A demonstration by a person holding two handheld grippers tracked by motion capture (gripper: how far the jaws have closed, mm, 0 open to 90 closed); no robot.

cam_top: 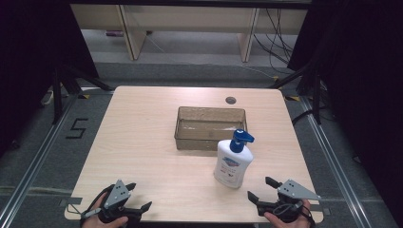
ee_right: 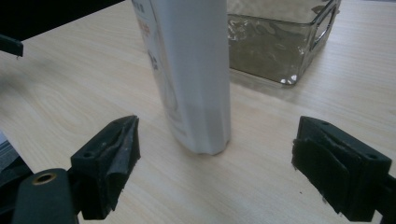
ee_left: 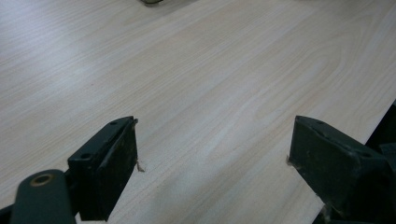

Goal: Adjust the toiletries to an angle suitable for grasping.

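1. We've got the white pump bottle [cam_top: 233, 164] (blue pump) standing upright on the table [cam_top: 142, 142], just in front of the clear plastic bin [cam_top: 210, 128].
2. Our right gripper [cam_top: 260, 188] sits near it, jaws spread, nothing between.
3. Left gripper [cam_top: 138, 195]: jaws spread too, over bare wood.

The right hand-held gripper [ee_right: 215, 154] stands wide apart, nothing between its pads. At twelve o'clock, a white bottle [ee_right: 196, 70] stands upright on the counter [ee_right: 70, 84] (clear bin [ee_right: 275, 42] at one o'clock).
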